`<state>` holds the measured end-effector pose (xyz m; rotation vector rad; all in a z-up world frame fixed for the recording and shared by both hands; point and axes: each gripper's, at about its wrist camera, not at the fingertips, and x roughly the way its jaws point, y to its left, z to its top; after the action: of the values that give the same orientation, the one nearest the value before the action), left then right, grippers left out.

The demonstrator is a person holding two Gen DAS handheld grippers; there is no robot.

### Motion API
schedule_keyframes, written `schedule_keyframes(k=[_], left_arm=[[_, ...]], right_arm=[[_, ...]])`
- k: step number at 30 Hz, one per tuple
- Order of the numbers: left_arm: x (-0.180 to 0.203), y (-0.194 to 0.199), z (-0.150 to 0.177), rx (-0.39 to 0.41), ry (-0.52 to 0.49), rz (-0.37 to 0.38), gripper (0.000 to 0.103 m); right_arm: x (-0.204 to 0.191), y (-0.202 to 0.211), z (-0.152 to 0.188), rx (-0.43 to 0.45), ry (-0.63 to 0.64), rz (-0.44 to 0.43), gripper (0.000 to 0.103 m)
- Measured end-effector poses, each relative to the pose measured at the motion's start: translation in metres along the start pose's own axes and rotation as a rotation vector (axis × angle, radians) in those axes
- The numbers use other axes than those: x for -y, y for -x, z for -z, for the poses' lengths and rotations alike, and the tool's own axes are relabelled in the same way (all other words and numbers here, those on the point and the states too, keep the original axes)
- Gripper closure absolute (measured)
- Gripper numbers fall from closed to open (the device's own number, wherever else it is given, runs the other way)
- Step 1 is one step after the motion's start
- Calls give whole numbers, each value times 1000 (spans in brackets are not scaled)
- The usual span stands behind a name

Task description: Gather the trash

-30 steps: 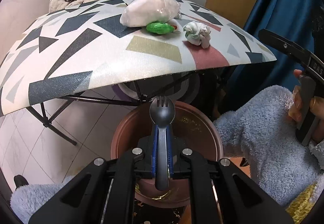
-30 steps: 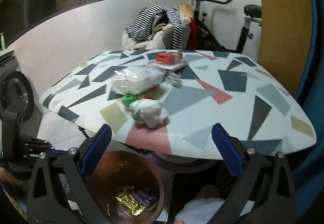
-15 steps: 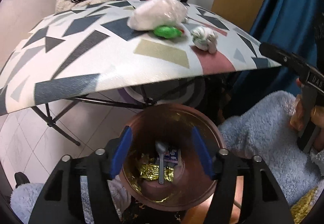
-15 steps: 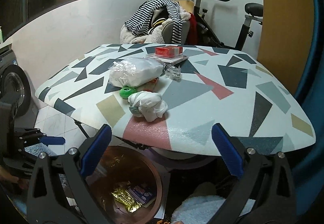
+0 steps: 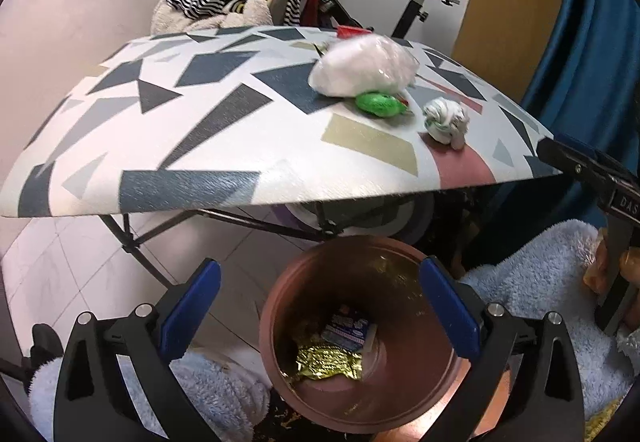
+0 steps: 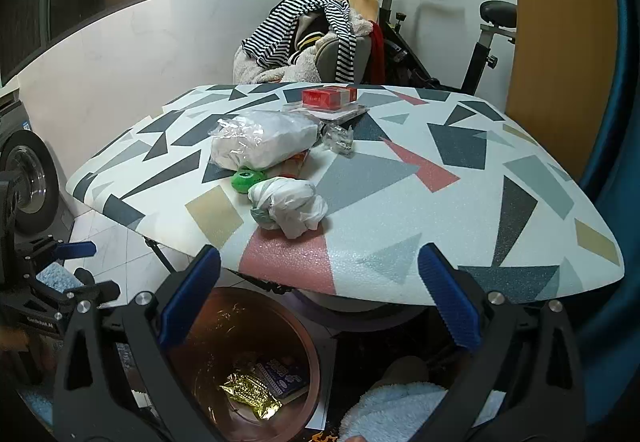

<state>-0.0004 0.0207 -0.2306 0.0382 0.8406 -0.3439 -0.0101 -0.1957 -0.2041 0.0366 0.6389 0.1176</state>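
**Colleague:** Where were you at that moment?

**Me:** I had the left gripper (image 5: 320, 306) over the copper bin (image 5: 280, 306) on the floor, just below the counter's (image 5: 224, 146) near edge. Its fingers (image 5: 190, 306) were opening, close to full spread, with nothing between them. In the bin I could see a gold wrapper (image 5: 328, 362) and a small printed packet (image 5: 348, 326).

**Colleague:** And the right one?

**Me:** The right gripper (image 6: 316, 302) hung in front of the counter's near edge, fingers spread wide and empty.

**Colleague:** What trash was left?

**Me:** A knotted white bag (image 6: 288, 206) lay nearest that edge, a green lid-like piece (image 6: 244, 180) just behind it, touching a big clear bag of white stuff (image 6: 260, 144). Farther back were a crumpled clear wrapper (image 6: 338, 138) and a red box (image 6: 328, 96) on a flat tray.

**Colleague:** How did you mean to do it well?

**Me:** I judged the release finished, so the left should lift clear of the rim before swinging. The knotted bag looked the easiest reach for the right. I'd have pinched it at the knot, since the soft body might slip or squash, and kept clear of the green piece.
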Motion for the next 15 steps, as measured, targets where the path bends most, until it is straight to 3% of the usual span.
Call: schedule_keyframes(k=[15], left_arm=[[-9, 28, -28, 152, 13, -66, 6]], right_arm=[[2, -4, -2, -23, -13, -34, 6]])
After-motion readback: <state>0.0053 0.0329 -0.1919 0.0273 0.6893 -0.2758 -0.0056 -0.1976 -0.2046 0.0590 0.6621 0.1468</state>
